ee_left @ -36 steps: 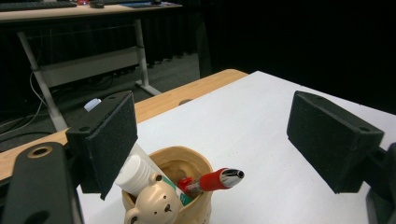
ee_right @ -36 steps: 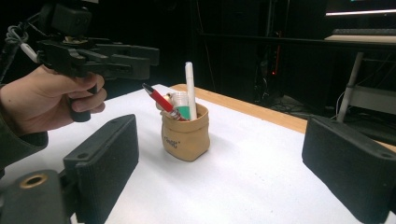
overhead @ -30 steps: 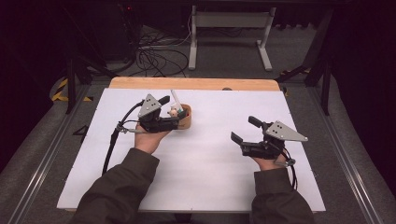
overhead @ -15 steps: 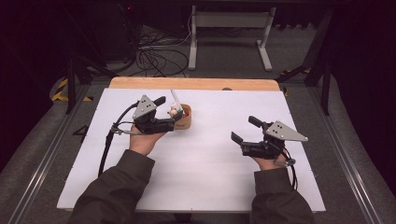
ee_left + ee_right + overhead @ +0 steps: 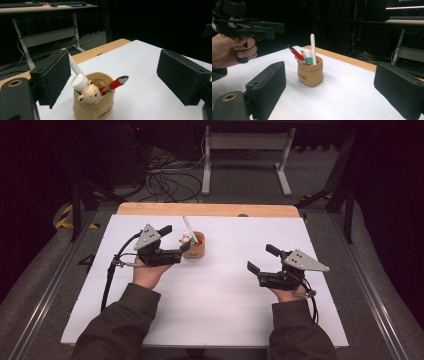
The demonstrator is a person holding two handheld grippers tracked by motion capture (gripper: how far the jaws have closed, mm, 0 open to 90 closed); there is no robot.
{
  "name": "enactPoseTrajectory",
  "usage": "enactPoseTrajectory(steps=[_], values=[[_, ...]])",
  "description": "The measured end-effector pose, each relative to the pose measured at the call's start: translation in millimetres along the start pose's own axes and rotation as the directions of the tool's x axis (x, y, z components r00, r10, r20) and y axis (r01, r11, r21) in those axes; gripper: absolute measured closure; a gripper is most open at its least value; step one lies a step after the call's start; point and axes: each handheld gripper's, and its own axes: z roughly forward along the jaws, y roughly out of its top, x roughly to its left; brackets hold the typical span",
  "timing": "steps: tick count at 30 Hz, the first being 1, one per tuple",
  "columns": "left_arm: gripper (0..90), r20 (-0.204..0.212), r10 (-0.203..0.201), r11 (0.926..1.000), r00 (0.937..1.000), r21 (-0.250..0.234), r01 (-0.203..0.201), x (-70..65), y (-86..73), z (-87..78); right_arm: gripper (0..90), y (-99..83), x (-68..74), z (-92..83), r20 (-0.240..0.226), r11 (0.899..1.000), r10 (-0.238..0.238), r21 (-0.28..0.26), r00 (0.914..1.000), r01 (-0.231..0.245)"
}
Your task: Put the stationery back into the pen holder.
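Observation:
A tan pouch-shaped pen holder (image 5: 195, 247) with a small bear figure (image 5: 89, 95) stands on the white table sheet (image 5: 225, 295), left of centre and toward the far side. It holds a red pen (image 5: 115, 83), a tall white pen (image 5: 313, 47) and a white cap. My left gripper (image 5: 175, 240) is open just to the left of the holder, and in its own view the holder (image 5: 93, 108) sits low between the jaws, untouched. My right gripper (image 5: 261, 258) is open and empty at the right, well away from the holder (image 5: 310, 72).
A bare wooden strip (image 5: 210, 209) runs along the table's far edge. Beyond it are a desk frame (image 5: 245, 150) and loose cables (image 5: 165, 180) on the floor. Metal rails (image 5: 45, 290) flank the table. The left gripper (image 5: 268, 28) and its hand appear in the right gripper view.
My left gripper has drawn back a little to the left, away from the pen holder. The right gripper and the holder have stayed put.

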Motion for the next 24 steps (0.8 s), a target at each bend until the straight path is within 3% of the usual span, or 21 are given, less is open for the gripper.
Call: enactPoseTrajectory(steps=[24], values=[[10.6, 0.02, 0.003, 1.0, 0.9998, 0.001, -0.003, -0.5, -3.5, -25.0, 11.1, -0.3, 0.3, 0.0, -0.009, 1.0, -0.004, -0.003, 1.0, 0.004]])
